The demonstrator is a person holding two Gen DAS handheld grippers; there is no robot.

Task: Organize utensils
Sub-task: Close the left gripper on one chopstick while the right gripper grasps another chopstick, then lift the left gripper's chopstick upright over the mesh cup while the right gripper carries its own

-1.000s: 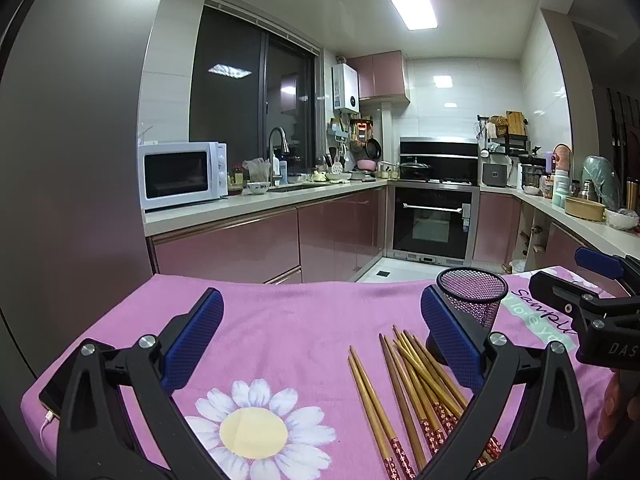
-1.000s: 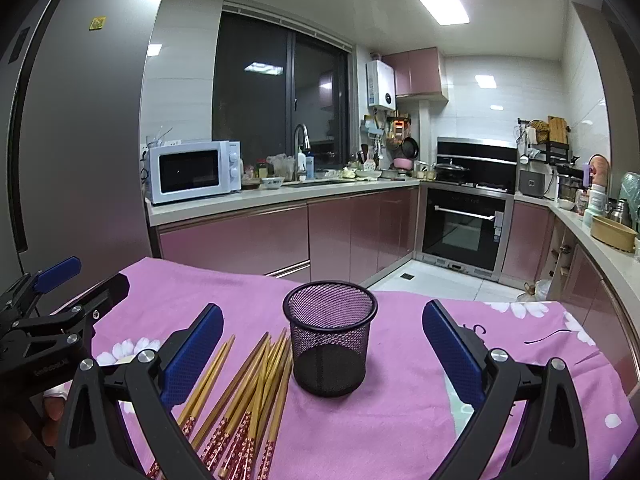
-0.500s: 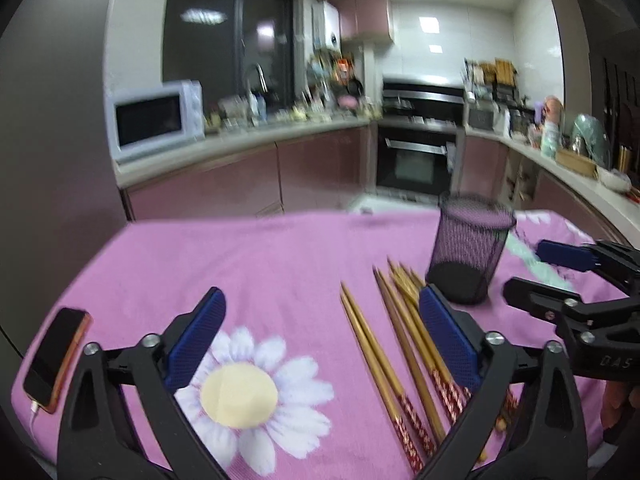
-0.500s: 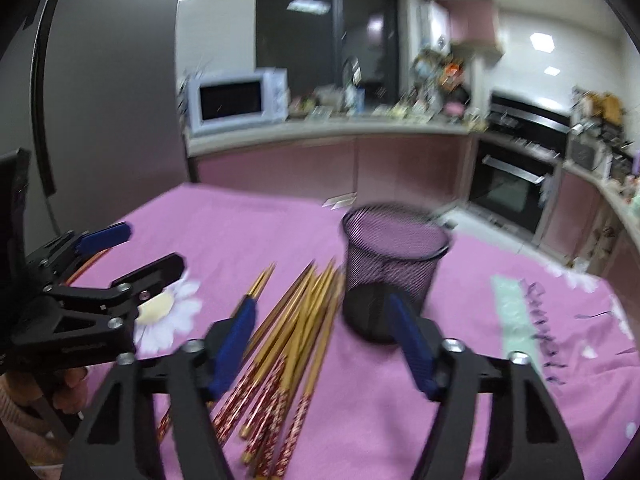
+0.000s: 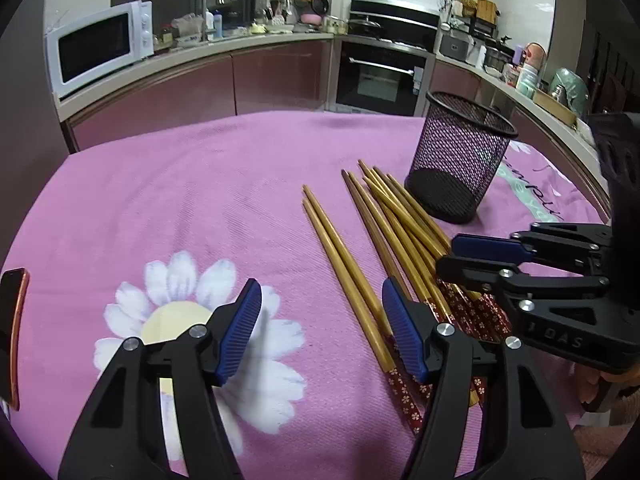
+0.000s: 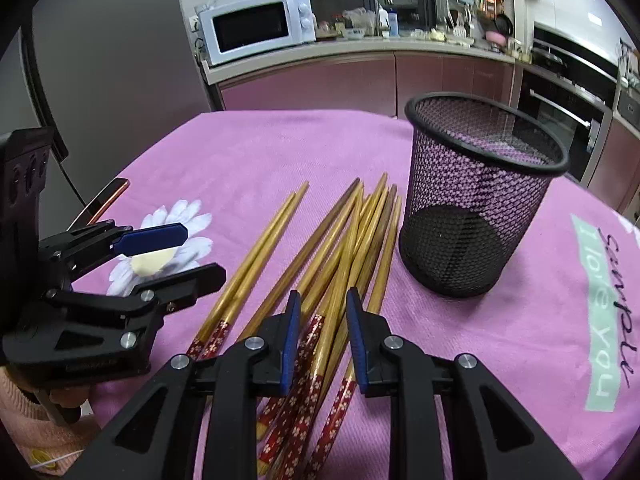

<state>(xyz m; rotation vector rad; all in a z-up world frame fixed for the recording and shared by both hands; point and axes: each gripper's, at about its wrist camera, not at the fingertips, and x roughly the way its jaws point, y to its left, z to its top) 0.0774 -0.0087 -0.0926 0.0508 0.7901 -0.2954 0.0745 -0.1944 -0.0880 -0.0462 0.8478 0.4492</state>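
Bamboo chopsticks with red flower-patterned ends (image 6: 340,264) are lying loose in a fan on the pink flower-print cloth (image 5: 224,200), just beside the upright black wire-mesh cup (image 6: 476,200). The left gripper (image 5: 320,328) is closing, medium-wide gap, nothing clamped, hovering by the leftmost pair. The right gripper (image 6: 322,332) is closing to a narrow gap over the pile's red ends, not yet pinching any. Phone (image 5: 12,332) is sitting at the cloth's edge.

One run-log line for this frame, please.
stage: approach | left gripper: closing, empty | right gripper: closing over chopsticks, none gripped | mesh cup: upright, empty
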